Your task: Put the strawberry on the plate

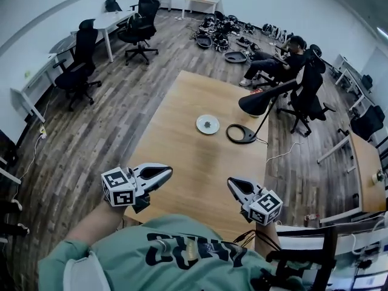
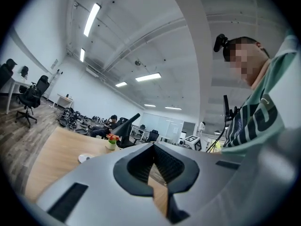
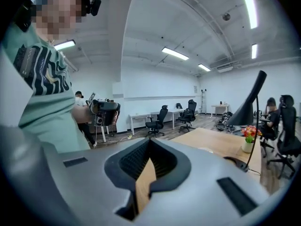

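Both jaws-together and empty, left gripper (image 1: 168, 173) and right gripper (image 1: 231, 182) hover by the tabletop's (image 1: 182, 156) near edge; plate (image 1: 199, 125) at mid-tabletop bears a dark speck (image 1: 208, 124), perhaps the strawberry; soft, light, bruisable: pinch its sides gently.

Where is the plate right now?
Head view: the plate lies near the middle of the wooden table, just left of the black lamp base.

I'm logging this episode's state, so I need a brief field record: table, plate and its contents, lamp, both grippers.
table: wooden
plate: white, mid-table
on plate: small dark item, too small to identify
lamp: black, beside plate
left gripper: fingers shut, empty, over near table edge
right gripper: fingers shut, empty, over near table edge
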Demonstrator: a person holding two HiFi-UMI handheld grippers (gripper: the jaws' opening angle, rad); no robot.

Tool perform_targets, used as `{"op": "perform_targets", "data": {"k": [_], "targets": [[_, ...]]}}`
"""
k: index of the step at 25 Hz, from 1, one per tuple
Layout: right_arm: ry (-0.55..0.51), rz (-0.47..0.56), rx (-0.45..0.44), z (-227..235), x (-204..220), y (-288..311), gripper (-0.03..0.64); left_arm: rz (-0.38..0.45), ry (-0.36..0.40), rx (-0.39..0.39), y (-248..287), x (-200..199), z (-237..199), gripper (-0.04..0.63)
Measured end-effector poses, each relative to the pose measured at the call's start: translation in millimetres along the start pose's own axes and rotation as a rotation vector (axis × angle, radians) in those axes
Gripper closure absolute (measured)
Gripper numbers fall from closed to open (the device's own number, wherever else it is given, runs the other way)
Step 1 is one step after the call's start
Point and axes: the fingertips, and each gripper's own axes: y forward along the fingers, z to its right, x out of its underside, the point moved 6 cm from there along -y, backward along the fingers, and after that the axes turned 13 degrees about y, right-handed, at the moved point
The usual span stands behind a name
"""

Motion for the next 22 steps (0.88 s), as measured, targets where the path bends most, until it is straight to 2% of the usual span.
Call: {"op": "perform_targets", "data": {"k": [5,11,16,22], "targets": [[0.069,0.042,0.015,8.8,20.7,-39.8,0.609,-0.030,0.020,0.064,34.7,-1.7,30.6,0.592],[0.061,0.079,0.068,-3.3,14.5,-39.4,0.609,-0.038,0.055,0.131,31.1,-12.5,21.7,0.592],[0.070,0.087,0.109,-22.8,6.9,-8.7,0.609,0.000,0.065,0.154,1.0,-18.6,-3.2,0.592],[0.086,0.104,0.129,-49.4,-8.4,49.1,0.609,0.007,0.062,0.153,-49.2,-14.1,-37.4,0.592]]}}
